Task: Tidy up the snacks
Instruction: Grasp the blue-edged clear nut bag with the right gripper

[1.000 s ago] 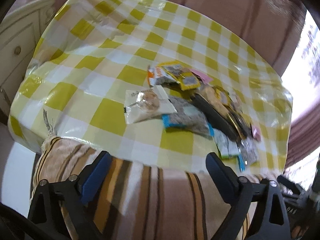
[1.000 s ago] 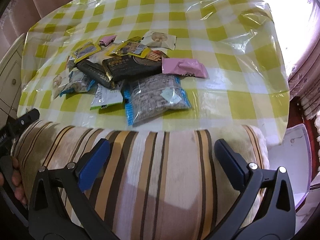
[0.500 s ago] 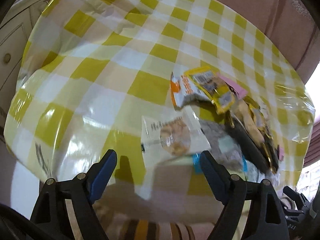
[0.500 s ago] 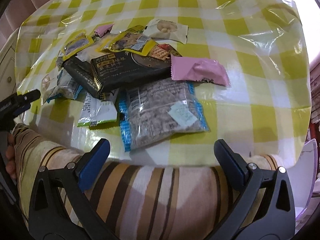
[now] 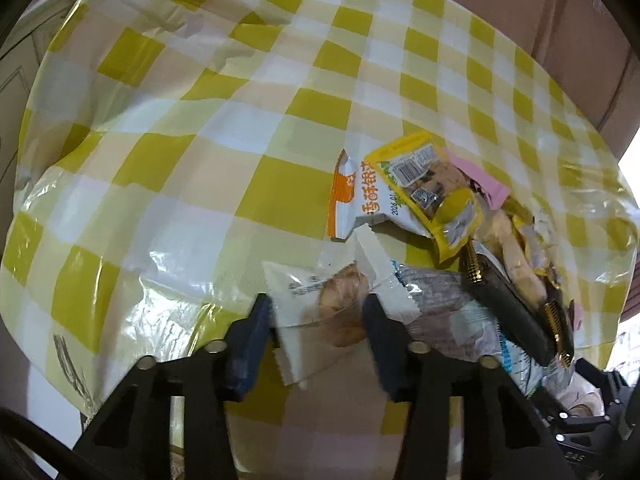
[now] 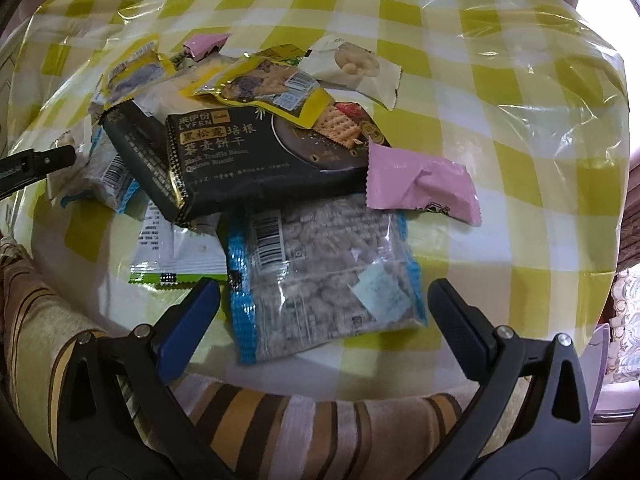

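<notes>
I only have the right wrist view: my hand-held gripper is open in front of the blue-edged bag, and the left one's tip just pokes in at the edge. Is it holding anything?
Observer: Yes. The left hand-held gripper is closed on a white cookie packet, which creases between its fingers.
Operator: What lies just past that packet?
Observer: An orange-and-white packet, its far side tucked under a yellow packet.

Daylit fisheye views, blown out at the right edge

Daylight enters from 3 o'clock, overexposed; glare streaks the glossy tabletop (image 6: 520,92) cover, black vignette rings both frames, edges bow, the left view is softly blurred.
</notes>
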{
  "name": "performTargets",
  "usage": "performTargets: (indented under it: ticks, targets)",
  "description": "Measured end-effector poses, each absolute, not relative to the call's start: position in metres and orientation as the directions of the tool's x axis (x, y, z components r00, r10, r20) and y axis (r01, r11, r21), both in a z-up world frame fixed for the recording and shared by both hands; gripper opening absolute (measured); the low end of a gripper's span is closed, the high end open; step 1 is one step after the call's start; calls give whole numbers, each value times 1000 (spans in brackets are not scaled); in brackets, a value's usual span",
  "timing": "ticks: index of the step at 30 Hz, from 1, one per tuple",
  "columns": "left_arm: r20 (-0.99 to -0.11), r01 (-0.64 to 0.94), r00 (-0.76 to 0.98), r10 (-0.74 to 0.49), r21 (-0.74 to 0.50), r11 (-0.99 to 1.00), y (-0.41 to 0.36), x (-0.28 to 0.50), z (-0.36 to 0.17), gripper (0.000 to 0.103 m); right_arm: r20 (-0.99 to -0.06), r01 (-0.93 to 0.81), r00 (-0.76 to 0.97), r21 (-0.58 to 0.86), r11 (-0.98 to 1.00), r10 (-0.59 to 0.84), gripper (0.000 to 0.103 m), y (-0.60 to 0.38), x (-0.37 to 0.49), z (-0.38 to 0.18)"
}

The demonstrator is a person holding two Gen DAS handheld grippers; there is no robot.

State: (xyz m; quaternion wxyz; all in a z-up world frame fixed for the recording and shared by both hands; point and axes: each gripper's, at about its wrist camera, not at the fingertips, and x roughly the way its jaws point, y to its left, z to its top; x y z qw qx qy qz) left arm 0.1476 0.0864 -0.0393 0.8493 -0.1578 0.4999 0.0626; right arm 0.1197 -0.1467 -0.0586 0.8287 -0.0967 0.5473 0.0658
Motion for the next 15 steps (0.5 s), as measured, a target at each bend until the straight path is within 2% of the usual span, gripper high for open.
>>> performTargets:
  ticks: [6, 8, 15]
  targets:
    - [-843, -272, 535, -61, -241, 932, 88, 136, -32, 36, -928, -220, 373, -70, 973, 17, 102, -148, 137, -65]
    - [-837, -273, 544, -61, -245, 930, 87, 136, -31, 34, -925, -210, 377, -42, 977, 42, 94, -153, 142, -65]
    - [-809, -278, 585, -62, -272, 921, 88, 121, -23, 32, -916, -199, 392, 10, 980, 89, 87, -176, 140, -66]
